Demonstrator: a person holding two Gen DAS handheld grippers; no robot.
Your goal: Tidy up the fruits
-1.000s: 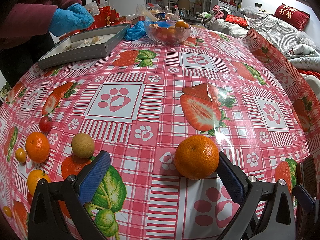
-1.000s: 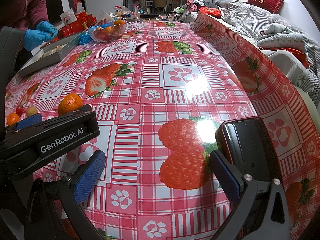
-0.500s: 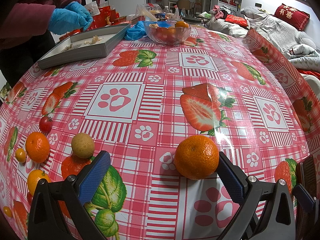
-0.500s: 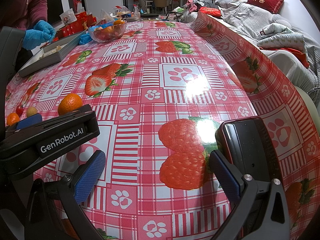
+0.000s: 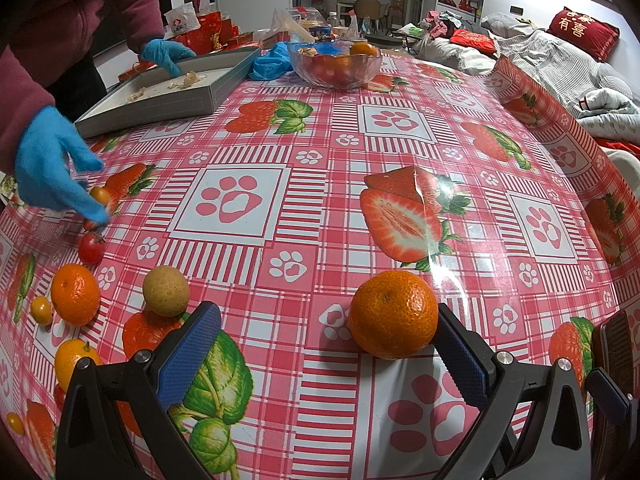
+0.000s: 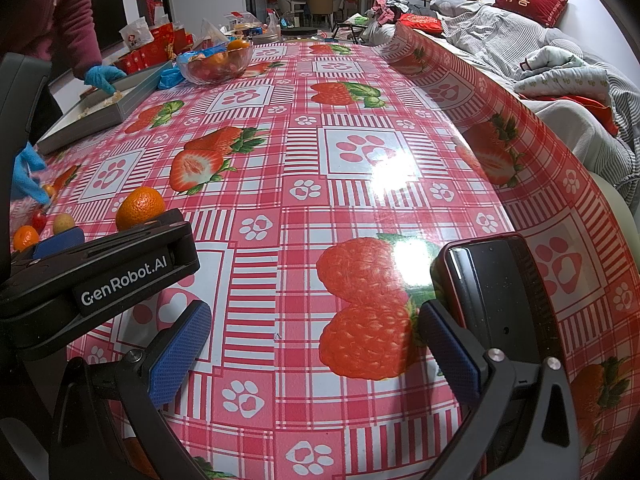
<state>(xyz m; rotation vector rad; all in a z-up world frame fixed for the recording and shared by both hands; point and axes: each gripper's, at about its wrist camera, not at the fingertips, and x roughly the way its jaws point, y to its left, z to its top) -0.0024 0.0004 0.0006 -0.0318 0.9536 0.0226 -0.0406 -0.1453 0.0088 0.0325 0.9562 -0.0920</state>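
Observation:
My left gripper (image 5: 326, 354) stands open over the strawberry tablecloth. A large mandarin (image 5: 393, 314) lies just inside its right finger. A brownish round fruit (image 5: 166, 290) sits beyond the left finger, with a smaller mandarin (image 5: 75, 294), a cherry tomato (image 5: 91, 247) and small kumquats (image 5: 41, 310) further left. A glass bowl (image 5: 333, 65) of fruit stands at the far side. My right gripper (image 6: 314, 346) is open with only cloth between its fingers. The large mandarin (image 6: 140, 208) shows at the left there, behind the left gripper's body.
A person's blue-gloved hand (image 5: 54, 168) reaches down onto the cloth near the cherry tomato; the other glove (image 5: 166, 53) rests in a grey tray (image 5: 168, 92). A dark phone (image 6: 494, 288) lies by my right finger. A bed lies beyond the table's right edge.
The person's blue-gloved hand has come down from the tray to the cloth at the left, near the cherry tomato. Neither gripper has moved.

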